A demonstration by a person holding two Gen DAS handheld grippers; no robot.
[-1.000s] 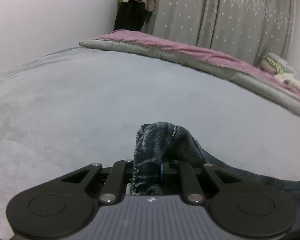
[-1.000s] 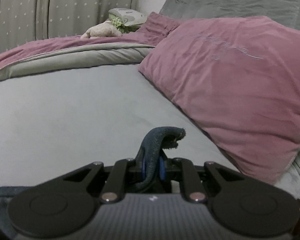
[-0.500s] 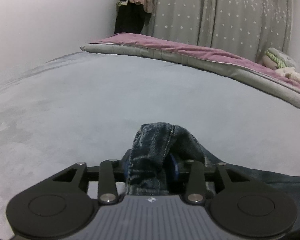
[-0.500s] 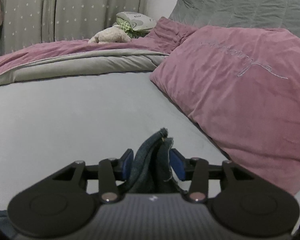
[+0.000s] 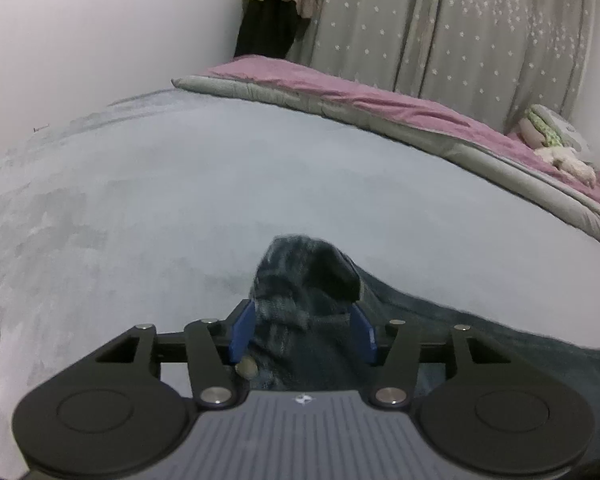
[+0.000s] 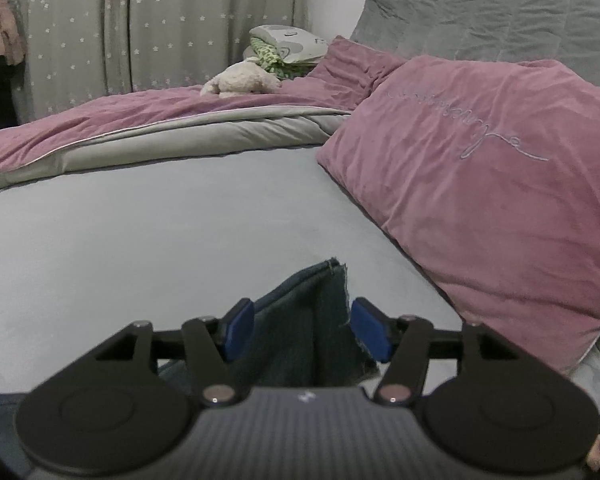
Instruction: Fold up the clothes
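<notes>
Spreading wide, the pale grey bedsheet [image 5: 180, 200] is carrying dark blue denim jeans [image 5: 480, 344]; left gripper [image 5: 302, 332] and right gripper [image 6: 306, 328] are gaping, cloth lying loose between them, likely slumping and spoiling the fold.

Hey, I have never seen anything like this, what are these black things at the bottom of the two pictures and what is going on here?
Each black shape is a handheld two-finger tool with a camera looking along its fingers; a person holds one per hand. One picture comes from the left tool, the other from the right tool. Both look across a grey bed sheet. A pink pillow lies to the right, a pink and grey duvet farther back. Dark jeans lie between each tool's blue pads, which stand spread apart, so neither tool is clamping the cloth.
</notes>
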